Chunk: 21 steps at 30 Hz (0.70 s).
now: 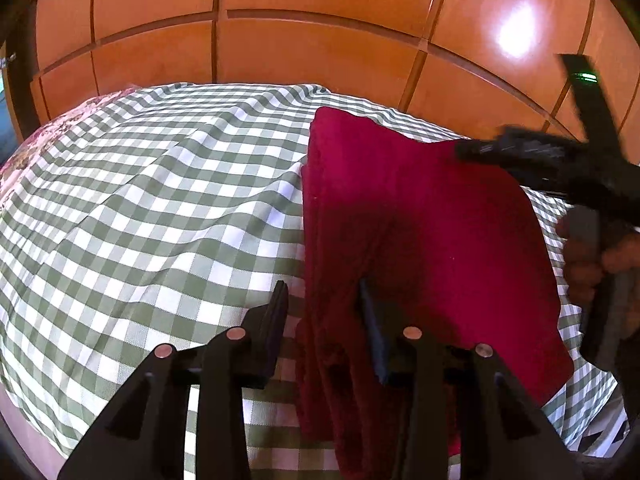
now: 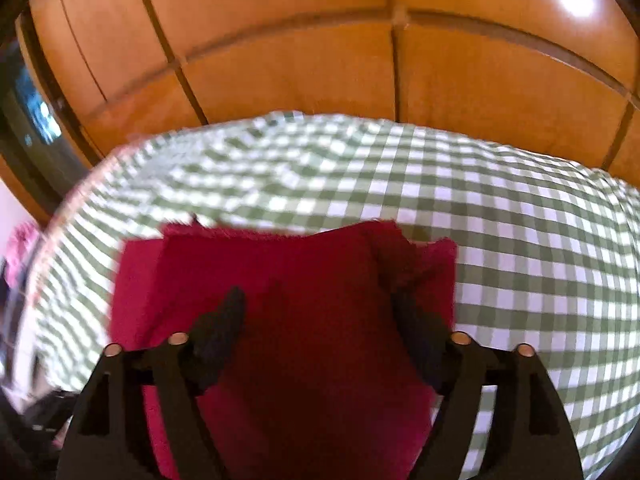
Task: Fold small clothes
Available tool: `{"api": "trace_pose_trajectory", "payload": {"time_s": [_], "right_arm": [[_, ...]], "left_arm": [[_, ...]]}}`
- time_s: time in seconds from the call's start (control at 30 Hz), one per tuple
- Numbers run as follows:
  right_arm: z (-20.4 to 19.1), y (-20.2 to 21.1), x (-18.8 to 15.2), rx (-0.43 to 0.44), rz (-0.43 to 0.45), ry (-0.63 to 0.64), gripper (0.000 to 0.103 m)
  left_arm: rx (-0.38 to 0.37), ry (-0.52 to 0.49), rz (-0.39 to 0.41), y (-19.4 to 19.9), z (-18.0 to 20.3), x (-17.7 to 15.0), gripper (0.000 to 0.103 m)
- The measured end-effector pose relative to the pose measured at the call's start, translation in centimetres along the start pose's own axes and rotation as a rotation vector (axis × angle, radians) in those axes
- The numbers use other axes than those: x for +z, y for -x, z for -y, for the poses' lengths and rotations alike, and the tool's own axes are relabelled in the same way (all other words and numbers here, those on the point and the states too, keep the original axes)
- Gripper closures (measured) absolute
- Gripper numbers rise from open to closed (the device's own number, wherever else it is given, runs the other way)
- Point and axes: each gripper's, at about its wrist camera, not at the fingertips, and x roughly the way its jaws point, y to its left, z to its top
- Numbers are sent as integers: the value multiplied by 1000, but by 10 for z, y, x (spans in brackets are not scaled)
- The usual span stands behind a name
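A dark red cloth point(image 1: 420, 220), folded into a rough rectangle, lies flat on the green-and-white checked sheet point(image 1: 160, 200). My left gripper point(image 1: 324, 304) straddles the cloth's near left edge. Its left finger stands on the sheet just clear of the cloth and its right finger rests over the red fabric, so it is open. In the right wrist view the red cloth point(image 2: 300, 300) fills the foreground, with a rumpled corner at its far right. My right gripper point(image 2: 316, 312) hangs wide open over it. A blurred finger point(image 1: 520, 156) of that gripper reaches over the cloth's far right side, and a hand point(image 1: 588, 264) holds the tool.
Orange wooden panels point(image 1: 320, 40) rise right behind the bed's far edge. A pink flowered cover point(image 1: 60, 128) shows at the sheet's far left edge. A pink bundle point(image 2: 20, 248) sits off the bed's left side, with a dark frame point(image 2: 36, 132) above it.
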Motion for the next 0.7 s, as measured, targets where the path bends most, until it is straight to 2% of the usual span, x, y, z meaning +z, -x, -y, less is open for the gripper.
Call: {"api": "trace_pose_trajectory", "payload": {"time_s": [0.13,0.2,0.27,0.4,0.53,0.6,0.7], "right_arm": [[18,33,-17,59,30,-73,24],[32,46,-31,78,34,-116,24],[46,53,-46,119,27,-166,24],[76,55,-78,224,-5,-295,24],[83,43,-100,348,-37,-382,24],[81,37,-103,398,-46,-401,27],[75,29,-103,452,-61,-405,37]], "left_arm": [[10,4,6,1,1,-2,62],[29,3,15,2,1,-3,49],[44,2,24,2,-1,-5,42],[-9,35,17,0,-11,-5,38],[-96,80,4,-6,-26,-6,36],[-146,108,-7,-9,-33,-7,37],[-217,146,-24,-15,-42,-9,41]]}}
